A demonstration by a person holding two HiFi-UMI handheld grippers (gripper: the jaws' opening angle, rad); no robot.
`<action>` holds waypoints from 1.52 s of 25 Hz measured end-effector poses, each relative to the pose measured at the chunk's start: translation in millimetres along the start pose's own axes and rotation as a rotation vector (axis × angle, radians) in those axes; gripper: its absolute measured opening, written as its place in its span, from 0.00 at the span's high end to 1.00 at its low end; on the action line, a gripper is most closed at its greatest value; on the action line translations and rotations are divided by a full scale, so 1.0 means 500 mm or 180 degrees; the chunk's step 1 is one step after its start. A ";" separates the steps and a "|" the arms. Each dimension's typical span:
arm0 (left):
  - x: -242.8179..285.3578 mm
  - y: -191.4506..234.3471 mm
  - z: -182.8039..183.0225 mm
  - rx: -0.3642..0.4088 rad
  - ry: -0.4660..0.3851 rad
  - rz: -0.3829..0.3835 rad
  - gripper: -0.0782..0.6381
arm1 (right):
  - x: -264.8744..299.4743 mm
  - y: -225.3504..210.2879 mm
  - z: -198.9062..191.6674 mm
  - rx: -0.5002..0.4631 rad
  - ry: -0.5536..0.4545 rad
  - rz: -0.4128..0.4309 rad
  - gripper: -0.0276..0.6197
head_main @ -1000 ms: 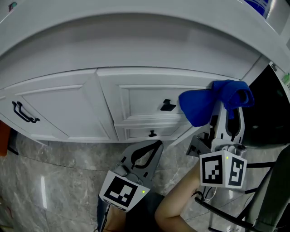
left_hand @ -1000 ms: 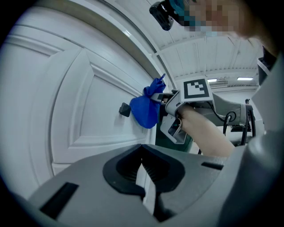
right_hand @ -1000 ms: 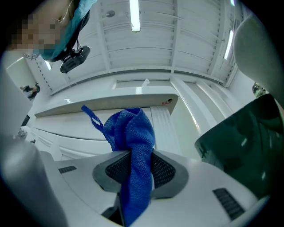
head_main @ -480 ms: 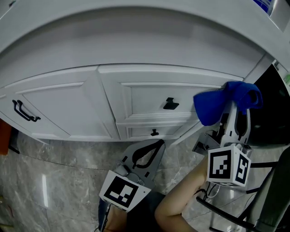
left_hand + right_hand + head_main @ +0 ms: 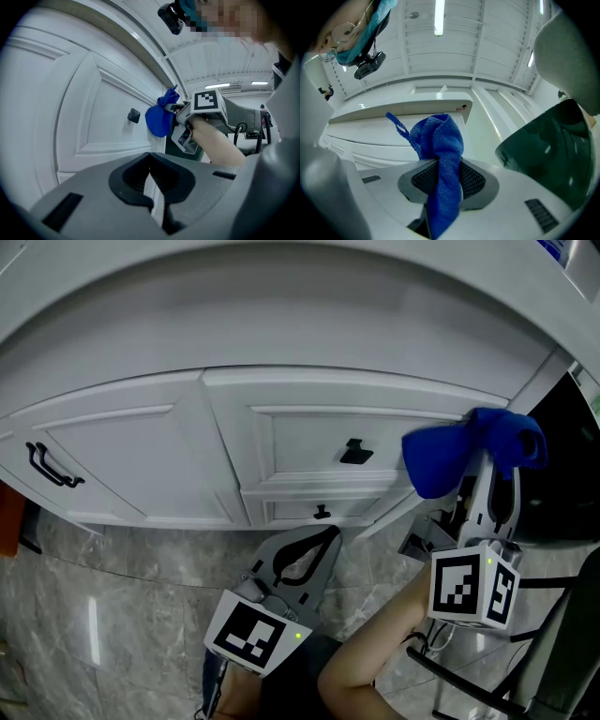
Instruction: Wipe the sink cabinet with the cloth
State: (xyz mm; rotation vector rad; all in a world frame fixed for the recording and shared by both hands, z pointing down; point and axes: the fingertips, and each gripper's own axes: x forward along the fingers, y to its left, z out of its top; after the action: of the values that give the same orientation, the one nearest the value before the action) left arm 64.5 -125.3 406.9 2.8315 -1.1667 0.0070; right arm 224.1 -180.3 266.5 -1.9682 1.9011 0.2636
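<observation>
The left gripper (image 5: pixel 323 542) sits low in front of the sink cabinet (image 5: pixel 141 465). It tilts up toward the cabinet's drawers, with its marker cube (image 5: pixel 251 636) nearest the camera. Its jaws are drawn together with nothing between them. A bare forearm (image 5: pixel 370 662) runs up to the right gripper (image 5: pixel 487 486). That gripper stands nearly upright, raised higher than the left one, at the right end of the cabinet front. Its jaws are clamped on the blue cloth (image 5: pixel 441 457). The cloth passes down between the ribbed pads (image 5: pixel 471 180) and bunches out past the tips. From the left gripper view the cloth's rounded bulk (image 5: pixel 159 121) looks pressed to the right edge of the upper drawer, though actual contact is hard to confirm.

The cabinet is white and panelled. At the left is a door with a black bar handle (image 5: pixel 47 468). To its right is an upper drawer with a black knob (image 5: pixel 354 452), and a narrow lower drawer with a smaller knob (image 5: pixel 322 513). A white curved worktop (image 5: pixel 281 306) overhangs the whole front. The floor (image 5: pixel 122 615) is grey, marble-patterned tile with a bright reflection. Right of the cabinet, beside the right gripper, is a dark green glossy surface (image 5: pixel 548 150). Overhead is a white slatted ceiling with a strip light (image 5: pixel 438 16).
</observation>
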 end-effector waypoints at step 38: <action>-0.091 0.124 -0.036 -0.0029 0.0283 0.0702 0.88 | -0.084 0.515 -0.092 -0.0088 0.0761 0.2133 0.77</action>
State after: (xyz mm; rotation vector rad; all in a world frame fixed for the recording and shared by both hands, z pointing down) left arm -10.7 -135.9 427.9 2.6491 -1.4464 0.1388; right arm -39.3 -161.2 287.0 -1.3578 2.6820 0.2390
